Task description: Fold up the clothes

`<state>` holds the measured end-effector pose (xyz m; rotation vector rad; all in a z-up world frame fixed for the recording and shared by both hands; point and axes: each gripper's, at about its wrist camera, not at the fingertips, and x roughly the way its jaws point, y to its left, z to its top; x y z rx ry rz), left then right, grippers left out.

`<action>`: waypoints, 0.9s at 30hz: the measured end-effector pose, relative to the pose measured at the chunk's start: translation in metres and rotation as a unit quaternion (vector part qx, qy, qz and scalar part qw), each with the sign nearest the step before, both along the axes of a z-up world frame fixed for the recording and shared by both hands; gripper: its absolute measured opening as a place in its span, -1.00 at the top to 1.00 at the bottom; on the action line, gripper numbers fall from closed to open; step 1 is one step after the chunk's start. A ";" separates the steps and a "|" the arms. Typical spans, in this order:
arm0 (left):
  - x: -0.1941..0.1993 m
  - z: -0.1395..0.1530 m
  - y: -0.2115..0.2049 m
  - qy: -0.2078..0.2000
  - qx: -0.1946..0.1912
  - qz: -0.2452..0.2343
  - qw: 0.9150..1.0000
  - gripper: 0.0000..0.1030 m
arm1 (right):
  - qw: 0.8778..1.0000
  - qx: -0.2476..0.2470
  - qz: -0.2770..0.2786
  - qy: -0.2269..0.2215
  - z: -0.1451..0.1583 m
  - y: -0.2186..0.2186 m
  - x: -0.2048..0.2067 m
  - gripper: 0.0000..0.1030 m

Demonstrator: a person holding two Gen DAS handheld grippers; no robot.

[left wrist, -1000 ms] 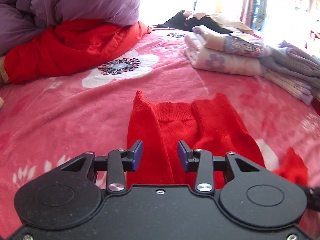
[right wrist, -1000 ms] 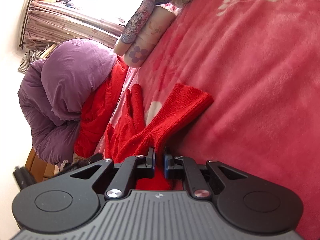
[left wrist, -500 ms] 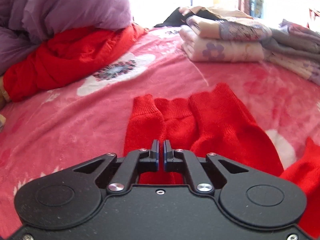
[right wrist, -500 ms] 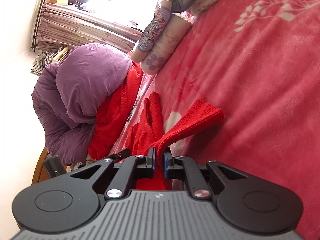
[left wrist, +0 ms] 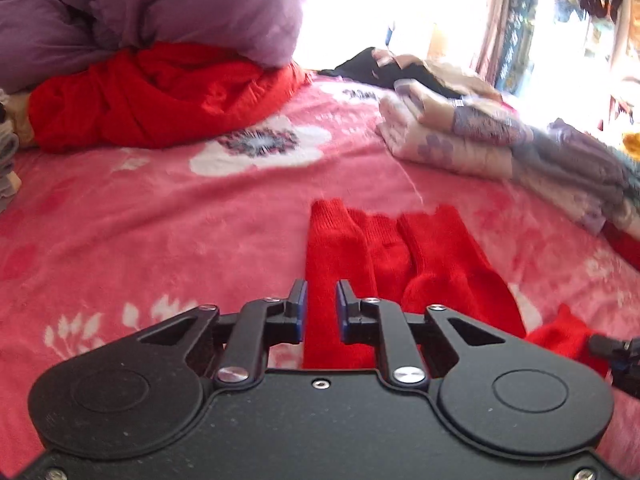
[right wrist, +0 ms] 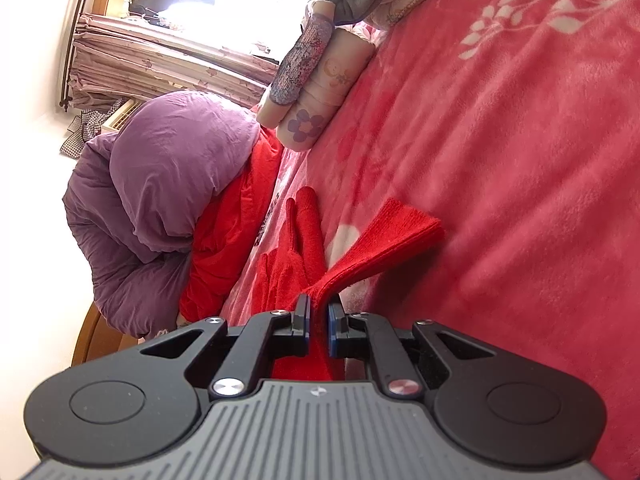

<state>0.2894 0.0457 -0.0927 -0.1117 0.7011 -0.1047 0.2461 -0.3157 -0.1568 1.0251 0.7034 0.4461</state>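
A red knit garment point(left wrist: 404, 256) lies flat on the pink floral blanket point(left wrist: 160, 232), its ribbed ends pointing away from me. My left gripper point(left wrist: 319, 303) is open, its fingers straddling the garment's left strip. My right gripper point(right wrist: 319, 318) is shut on a folded part of the same red garment point(right wrist: 384, 236) and holds it raised off the blanket point(right wrist: 500, 200). The right gripper's tip shows at the right edge of the left wrist view point(left wrist: 616, 354), next to a lifted red corner point(left wrist: 560, 336).
A purple duvet point(left wrist: 160, 12) on a crumpled red cloth point(left wrist: 160, 92) lies at the far left. A stack of folded floral clothes point(left wrist: 480, 136) sits at the far right; it also shows in the right wrist view point(right wrist: 316, 92). A window with curtains point(right wrist: 160, 56) is behind.
My left gripper was open, shut on the red strip half a second ago, and has opened again and shifted left. My right gripper stays shut on the garment and has lifted it slightly.
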 end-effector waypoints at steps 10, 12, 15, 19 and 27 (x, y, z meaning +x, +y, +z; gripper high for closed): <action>-0.050 0.008 0.001 -0.010 -0.015 -0.015 1.000 0.71 | 1.000 0.011 -0.013 0.014 -0.009 -0.004 -0.001 0.77; -0.066 0.009 -0.001 -0.013 -0.014 -0.020 1.000 0.71 | 1.000 0.019 -0.016 0.016 -0.010 -0.005 -0.001 0.76; -0.084 0.010 -0.010 -0.017 0.005 -0.037 0.999 0.69 | 0.999 0.027 -0.016 0.018 -0.013 -0.004 -0.001 0.76; -0.107 0.012 -0.023 -0.023 0.031 -0.059 0.998 0.62 | 0.999 0.022 -0.026 0.019 -0.016 -0.004 -0.004 0.76; -0.169 0.009 -0.044 -0.033 0.097 -0.157 0.982 -0.02 | 0.995 0.073 -0.063 0.014 -0.031 -0.013 -0.007 0.47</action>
